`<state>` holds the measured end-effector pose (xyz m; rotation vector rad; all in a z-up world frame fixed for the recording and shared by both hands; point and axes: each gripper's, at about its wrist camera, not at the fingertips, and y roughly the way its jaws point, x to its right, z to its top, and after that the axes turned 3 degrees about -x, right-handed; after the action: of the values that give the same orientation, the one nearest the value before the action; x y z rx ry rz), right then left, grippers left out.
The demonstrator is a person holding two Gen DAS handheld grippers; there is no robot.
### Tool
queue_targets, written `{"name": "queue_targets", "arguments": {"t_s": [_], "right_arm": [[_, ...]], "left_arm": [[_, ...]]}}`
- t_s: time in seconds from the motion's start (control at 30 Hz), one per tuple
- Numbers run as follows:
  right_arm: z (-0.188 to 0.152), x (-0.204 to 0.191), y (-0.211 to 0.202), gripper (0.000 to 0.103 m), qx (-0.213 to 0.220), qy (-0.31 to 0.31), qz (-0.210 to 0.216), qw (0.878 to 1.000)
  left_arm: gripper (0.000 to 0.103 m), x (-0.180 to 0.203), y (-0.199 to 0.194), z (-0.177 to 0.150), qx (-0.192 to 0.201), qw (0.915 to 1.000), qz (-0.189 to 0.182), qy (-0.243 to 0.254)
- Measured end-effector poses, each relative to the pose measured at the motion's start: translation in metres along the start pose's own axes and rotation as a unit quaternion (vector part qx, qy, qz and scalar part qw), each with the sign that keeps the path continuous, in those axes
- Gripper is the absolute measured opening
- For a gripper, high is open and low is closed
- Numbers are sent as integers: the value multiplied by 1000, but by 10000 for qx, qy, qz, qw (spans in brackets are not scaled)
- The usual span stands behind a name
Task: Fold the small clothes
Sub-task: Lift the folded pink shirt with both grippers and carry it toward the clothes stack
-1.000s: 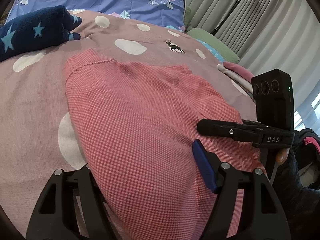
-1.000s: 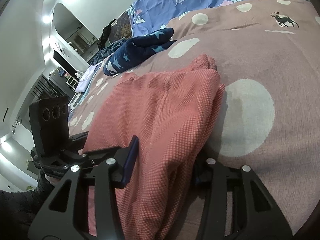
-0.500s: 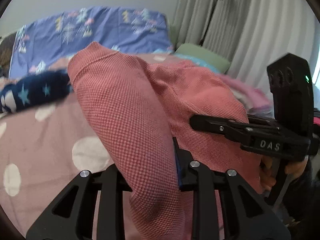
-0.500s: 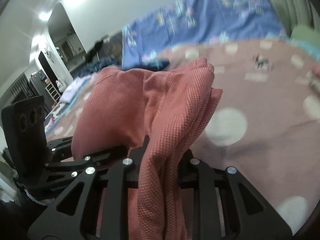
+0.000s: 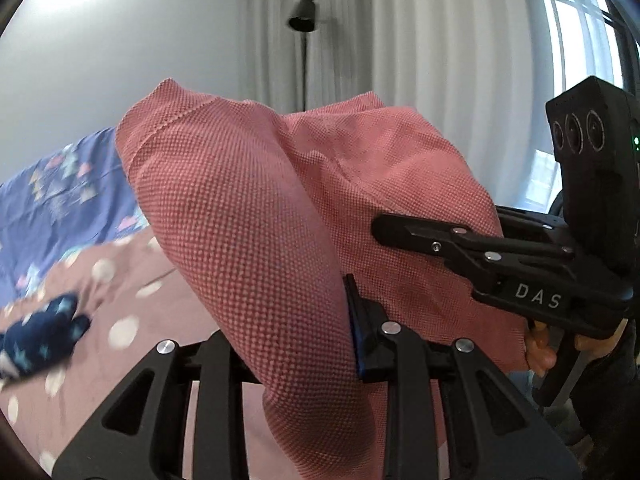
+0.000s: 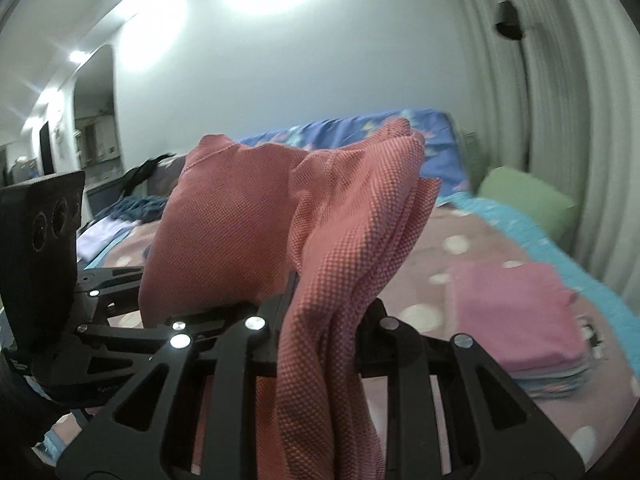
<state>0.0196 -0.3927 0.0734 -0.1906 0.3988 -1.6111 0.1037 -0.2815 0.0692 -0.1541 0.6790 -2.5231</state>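
Note:
A salmon-red waffle-knit garment (image 5: pixel 256 216) hangs in the air between both grippers, well above the bed. My left gripper (image 5: pixel 296 344) is shut on one bunched edge of it. My right gripper (image 6: pixel 324 316) is shut on the other bunched edge (image 6: pixel 344 240). In the left wrist view the right gripper (image 5: pixel 480 256) shows at the right, held by a hand. In the right wrist view the left gripper (image 6: pixel 120 312) shows at the left. The cloth covers the fingertips of both.
The bed has a mauve cover with white dots (image 5: pixel 132 304). A navy star-print garment (image 5: pixel 36 340) lies at the left. A stack of folded pink clothes (image 6: pixel 516 312) lies at the right. A green pillow (image 6: pixel 524 204) and curtains (image 6: pixel 568 92) stand behind.
Both grippers closed on the red garment and lifted it off the bed, tilting upward. The garment now hangs in the air instead of lying flat.

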Motion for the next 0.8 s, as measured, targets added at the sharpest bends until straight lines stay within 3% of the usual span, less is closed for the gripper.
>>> {"name": "queue_targets", "arguments": {"t_s": [0.17, 0.43, 0.8], "right_arm": [[17, 58, 0, 22, 148, 173, -414, 9989], [35, 132, 15, 22, 233, 544, -837, 9947], [54, 203, 68, 21, -149, 497, -1499, 9873]], "left_arm": [[28, 18, 47, 44, -18, 9997, -234, 96], [29, 44, 123, 80, -111, 9986, -487, 198], [29, 38, 214, 109, -376, 9951, -899, -147]]}}
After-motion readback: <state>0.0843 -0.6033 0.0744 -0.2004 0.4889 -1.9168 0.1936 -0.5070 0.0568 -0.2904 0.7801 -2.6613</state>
